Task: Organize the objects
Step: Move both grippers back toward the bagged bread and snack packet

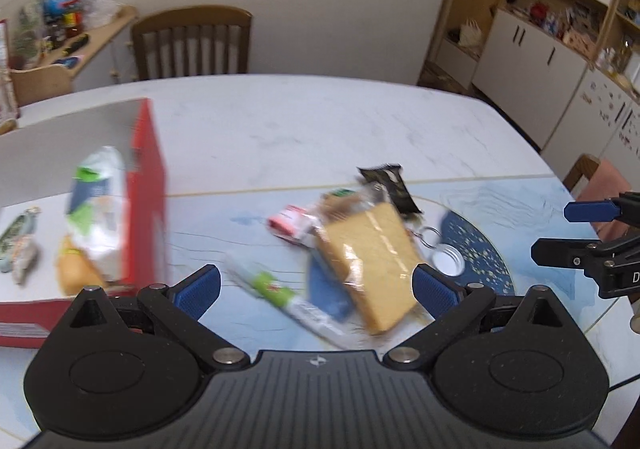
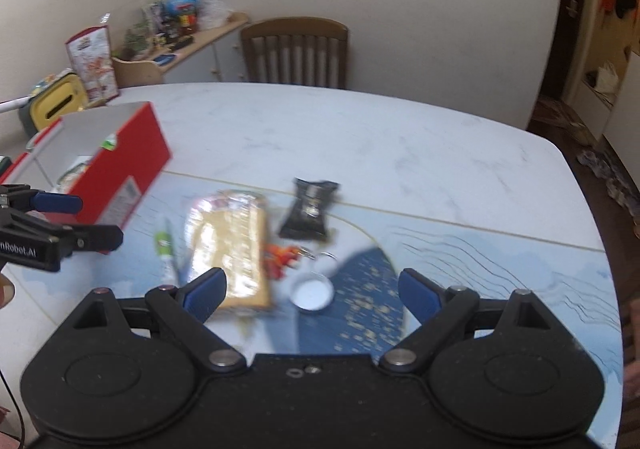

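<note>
Red cardboard forms the walls of an open box (image 1: 148, 201) standing on the left of the bench (image 1: 320, 121), whose top is pale marble-patterned with a blue printed cloth or mat under the near items. Inside the box lie a white and green bag (image 1: 98, 209), a yellow packet (image 1: 76, 273) and a small patterned item by the far left wall that is too blurred to name.

To the right of the box, loose things sit in a cluster on the bench. A yellow sponge in clear wrap (image 1: 370, 265) lies tilted, with a pink and white packet (image 1: 290, 225) touching its upper left corner and a black sachet (image 1: 390, 187) just beyond its far end. A white tube with a green label (image 1: 280, 295) lies diagonally between the box and the sponge. A round white lid (image 1: 448, 259) rests just right of the sponge, with a key ring (image 1: 430, 237) beside it; in the right wrist view small orange pieces (image 2: 282, 255) show by that ring.

The left tongs (image 1: 316, 287) are spread wide and hold nothing, hovering above the tube and the sponge. The right tongs (image 2: 312, 291) are spread wide too and empty, hanging over the lid. A wooden chair (image 1: 192, 43) stands at the far side of the bench, against the wall.
</note>
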### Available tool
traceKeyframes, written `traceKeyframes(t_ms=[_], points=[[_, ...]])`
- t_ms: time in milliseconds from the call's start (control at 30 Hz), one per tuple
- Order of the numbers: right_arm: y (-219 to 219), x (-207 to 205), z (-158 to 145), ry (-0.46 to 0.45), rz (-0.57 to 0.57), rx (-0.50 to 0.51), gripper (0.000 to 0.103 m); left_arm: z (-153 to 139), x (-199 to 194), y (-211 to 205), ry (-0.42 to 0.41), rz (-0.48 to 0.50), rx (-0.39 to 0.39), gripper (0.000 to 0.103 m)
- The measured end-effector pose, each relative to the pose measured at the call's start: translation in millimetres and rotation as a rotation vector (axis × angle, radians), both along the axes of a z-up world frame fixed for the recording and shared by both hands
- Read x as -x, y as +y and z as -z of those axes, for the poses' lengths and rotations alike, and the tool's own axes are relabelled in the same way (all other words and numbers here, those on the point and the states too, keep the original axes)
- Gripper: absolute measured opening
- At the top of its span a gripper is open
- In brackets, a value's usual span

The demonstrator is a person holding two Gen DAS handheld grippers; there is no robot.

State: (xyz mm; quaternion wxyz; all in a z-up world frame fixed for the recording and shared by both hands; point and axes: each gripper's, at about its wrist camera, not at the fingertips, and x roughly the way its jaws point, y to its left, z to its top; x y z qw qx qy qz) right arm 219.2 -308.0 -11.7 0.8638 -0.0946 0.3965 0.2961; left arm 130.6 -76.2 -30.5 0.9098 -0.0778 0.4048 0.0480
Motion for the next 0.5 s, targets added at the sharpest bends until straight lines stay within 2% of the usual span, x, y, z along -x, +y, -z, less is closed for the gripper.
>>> traceKeyframes(t_ms=[367, 500], points=[[-18, -10, 37, 0.032, -0.023, 0.061, 0.093, 40, -58, -42, 0.107, -0.027, -0.039, 0.103], [-16, -14, 47, 0.040, -0.053, 0.071, 0.093, 49, -75, -49, 0.141, -0.052, -0.027, 0.103]])
